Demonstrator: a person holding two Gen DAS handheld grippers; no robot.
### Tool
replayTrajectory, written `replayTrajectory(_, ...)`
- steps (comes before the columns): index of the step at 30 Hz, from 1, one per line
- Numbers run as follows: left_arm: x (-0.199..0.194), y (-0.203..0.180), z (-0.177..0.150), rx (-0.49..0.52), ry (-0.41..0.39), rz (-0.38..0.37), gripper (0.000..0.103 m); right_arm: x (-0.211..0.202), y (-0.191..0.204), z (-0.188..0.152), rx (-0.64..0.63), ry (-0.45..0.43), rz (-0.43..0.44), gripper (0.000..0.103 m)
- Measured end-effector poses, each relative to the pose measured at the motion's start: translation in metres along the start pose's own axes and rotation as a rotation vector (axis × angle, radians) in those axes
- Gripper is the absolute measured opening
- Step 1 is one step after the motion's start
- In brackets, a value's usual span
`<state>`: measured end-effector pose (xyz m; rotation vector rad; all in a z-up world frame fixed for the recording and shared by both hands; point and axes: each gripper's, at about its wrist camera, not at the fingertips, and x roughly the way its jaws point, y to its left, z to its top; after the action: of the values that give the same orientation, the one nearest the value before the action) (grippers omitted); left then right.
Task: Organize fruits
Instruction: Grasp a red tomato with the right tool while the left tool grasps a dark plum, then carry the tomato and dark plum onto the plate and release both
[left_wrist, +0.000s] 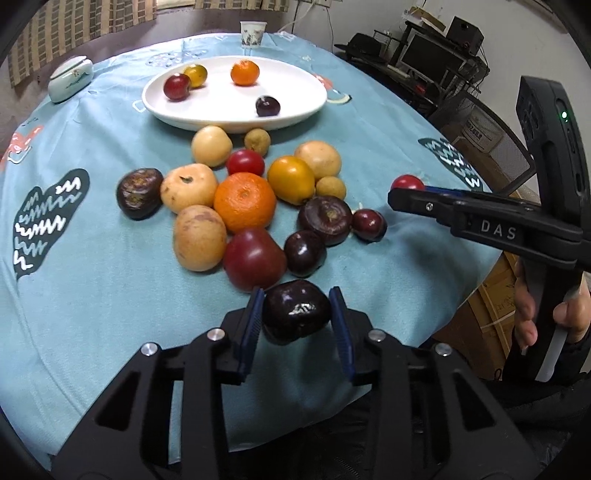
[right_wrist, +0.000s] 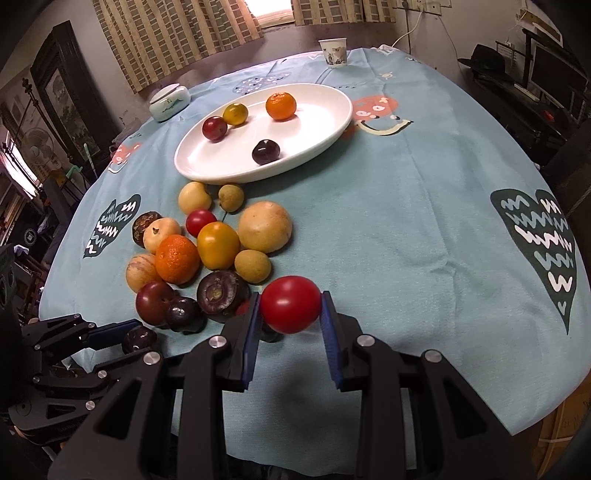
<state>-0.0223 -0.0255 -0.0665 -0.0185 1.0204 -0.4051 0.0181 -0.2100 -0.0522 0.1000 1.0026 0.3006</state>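
My left gripper (left_wrist: 297, 312) is shut on a dark purple plum (left_wrist: 295, 314) at the near edge of the fruit pile; its blue pads press both sides. My right gripper (right_wrist: 290, 310) is shut on a red tomato (right_wrist: 290, 304), held a little above the cloth to the right of the pile. The right gripper (left_wrist: 406, 190) shows from the side in the left wrist view, and the left gripper (right_wrist: 136, 338) shows with its plum at the lower left of the right wrist view. Several fruits lie loose around an orange (left_wrist: 244, 202). The white plate (left_wrist: 207, 110) behind holds several small fruits.
A paper cup (left_wrist: 253, 34) stands at the far table edge and a small white lidded dish (left_wrist: 70, 79) at the far left. The blue cloth (right_wrist: 424, 229) stretches right of the pile. A chair (left_wrist: 491, 144) and shelves with electronics stand beyond the right edge.
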Motion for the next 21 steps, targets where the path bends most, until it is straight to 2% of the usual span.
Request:
replayTrajectory(7, -0.028, 0.021, 0.011, -0.03, -0.091, 0.031, 0.036, 0.0, 0.013, 0.003, -0.033, -0.001, 0.005, 0.032)
replayTrajectory(21, -0.033, 0.051, 0.041, -0.068, -0.124, 0.051, 0.036, 0.007, 0.027, 0.022, -0.067, 0.005, 0.027, 0.032)
